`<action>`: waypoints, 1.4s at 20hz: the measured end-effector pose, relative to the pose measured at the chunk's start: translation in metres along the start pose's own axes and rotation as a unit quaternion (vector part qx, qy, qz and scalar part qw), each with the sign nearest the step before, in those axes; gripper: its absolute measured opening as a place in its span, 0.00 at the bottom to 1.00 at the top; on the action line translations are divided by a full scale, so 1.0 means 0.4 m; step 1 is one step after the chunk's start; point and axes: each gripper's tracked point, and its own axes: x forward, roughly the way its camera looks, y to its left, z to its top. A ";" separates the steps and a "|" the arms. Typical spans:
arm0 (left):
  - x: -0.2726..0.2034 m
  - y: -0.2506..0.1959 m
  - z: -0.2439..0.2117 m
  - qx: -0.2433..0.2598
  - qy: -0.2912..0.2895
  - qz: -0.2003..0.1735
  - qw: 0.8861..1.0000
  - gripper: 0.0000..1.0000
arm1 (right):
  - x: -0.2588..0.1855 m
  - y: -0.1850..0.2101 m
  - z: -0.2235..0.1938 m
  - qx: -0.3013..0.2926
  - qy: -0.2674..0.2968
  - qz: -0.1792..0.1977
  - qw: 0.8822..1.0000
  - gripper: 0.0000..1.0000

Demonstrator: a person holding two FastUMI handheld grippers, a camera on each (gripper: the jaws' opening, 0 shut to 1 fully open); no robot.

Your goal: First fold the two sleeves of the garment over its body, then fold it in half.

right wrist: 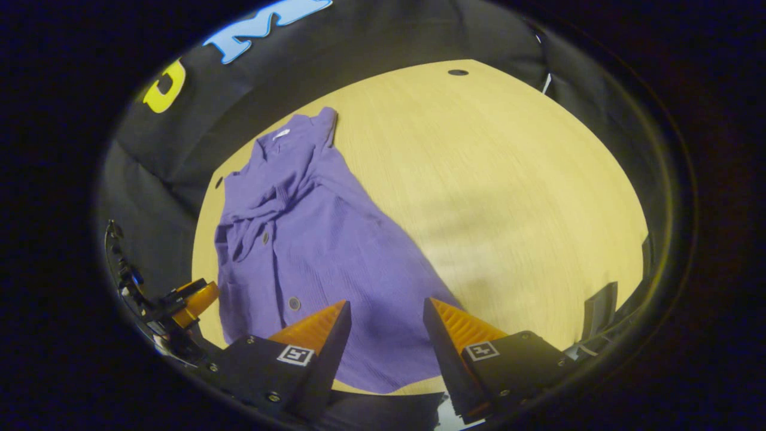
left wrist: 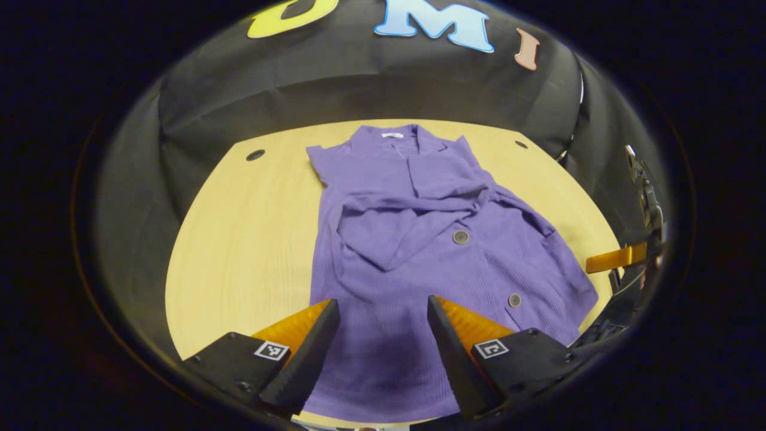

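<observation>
Desk (left wrist: 239,227) bare on both sides of the cardigan (left wrist: 419,251), spread flat with collar at the far edge and both sleeves crossed over the chest. Left gripper (left wrist: 383,335) and right gripper (right wrist: 383,335) poised above the near hem, jaws apart, holding nothing. Risk: uneven pinches at the hem, a skewed half-fold, sleeves sliding loose.

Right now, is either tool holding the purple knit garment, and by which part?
Nothing is held. Left tool and right tool are open above the purple knit garment's hem.

Left claw (left wrist: 383,335), black screwed mounts, square fiducial tags, ridged wedge fingers
</observation>
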 end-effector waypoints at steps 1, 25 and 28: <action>-0.007 0.001 -0.024 0.002 0.007 0.002 1.000 0.97 | 0.000 -0.001 -0.020 -0.004 0.010 -0.003 1.000 0.76; -0.091 0.032 -0.368 -0.039 0.163 0.052 0.984 0.95 | 0.015 -0.102 -0.226 -0.123 0.165 -0.128 0.970 0.78; -0.084 0.035 -0.364 -0.043 0.186 0.051 0.980 0.95 | 0.017 -0.106 -0.223 -0.126 0.182 -0.142 0.965 0.79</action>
